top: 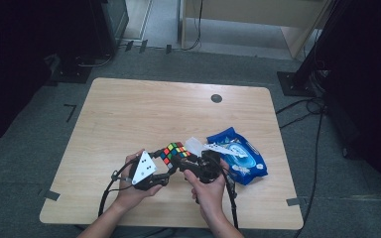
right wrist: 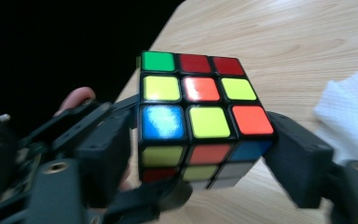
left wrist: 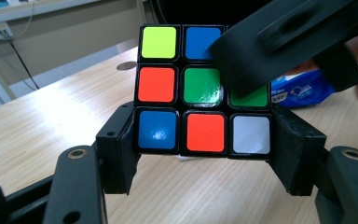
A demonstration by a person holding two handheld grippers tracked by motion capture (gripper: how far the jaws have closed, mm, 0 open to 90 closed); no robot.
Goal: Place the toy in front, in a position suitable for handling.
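Here you are holding the puzzle cube (top: 173,151) up off the desk (top: 129,114), over its near edge and a little right of the middle, so that both hand-held grippers can get at it. Your left hand-held gripper (left wrist: 205,140) is clamping the cube's bottom layer from either side, jaws closed hard on it; that is keeping the lower layers steady, I judge, while the other tool works a turn. Your right hand-held gripper (right wrist: 205,154) is standing wide around the cube, its jaws flanking the cube's sides; on the right a gap is showing beside the blue sticker, so it is not gripping, and I take it as repositioning between turns.

The cube is looking well scrambled: the face toward the left gripper view is mixing yellow, blue, orange, green and white stickers, glossy on a black frame. In the right gripper view another face is showing green, red, yellow, orange and blue.

Just right of the cube, a white tissue (top: 194,145) and a blue packet (top: 238,153) are lying on the desk toward its right edge.
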